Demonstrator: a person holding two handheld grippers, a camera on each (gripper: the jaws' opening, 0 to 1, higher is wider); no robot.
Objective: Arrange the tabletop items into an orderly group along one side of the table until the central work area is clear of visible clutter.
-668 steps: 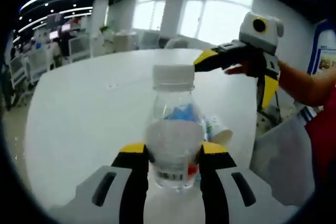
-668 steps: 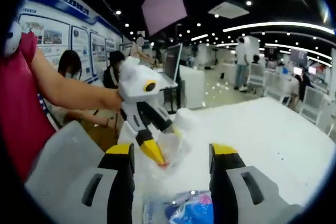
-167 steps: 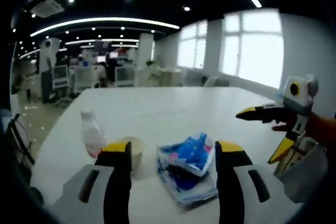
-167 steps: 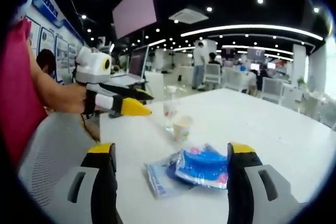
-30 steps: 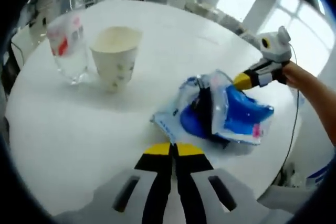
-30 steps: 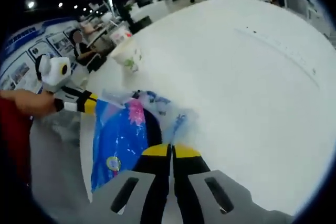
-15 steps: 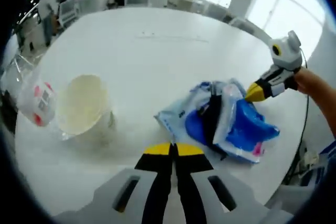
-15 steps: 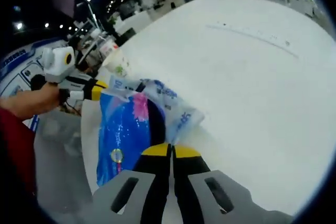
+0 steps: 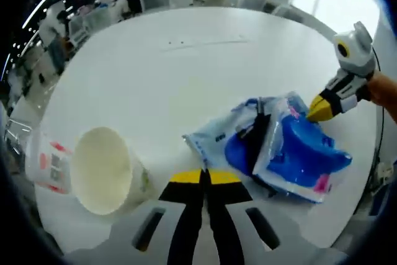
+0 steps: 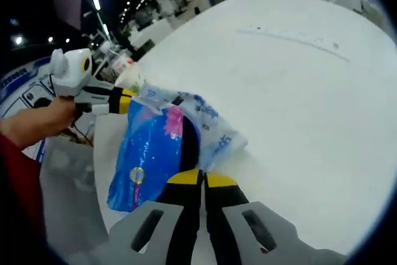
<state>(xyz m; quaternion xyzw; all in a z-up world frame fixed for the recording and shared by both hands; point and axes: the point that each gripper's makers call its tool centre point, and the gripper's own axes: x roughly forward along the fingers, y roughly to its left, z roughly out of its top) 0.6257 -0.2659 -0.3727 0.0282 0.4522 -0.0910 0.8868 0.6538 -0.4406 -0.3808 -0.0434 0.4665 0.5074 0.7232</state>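
Both grippers, left gripper (image 9: 205, 178) and right gripper (image 10: 200, 180), now clenched shut on nothing, flank the blue plastic packet (image 9: 282, 150), nudged toward the counter (image 9: 186, 72) edge beside paper cup (image 9: 105, 169) and bottle (image 9: 46, 162).

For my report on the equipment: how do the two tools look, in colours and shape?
The left tool and the right tool look alike: light grey bodies with dark slots, black jaws, yellow tips. A red sleeve shows at the picture's edge.
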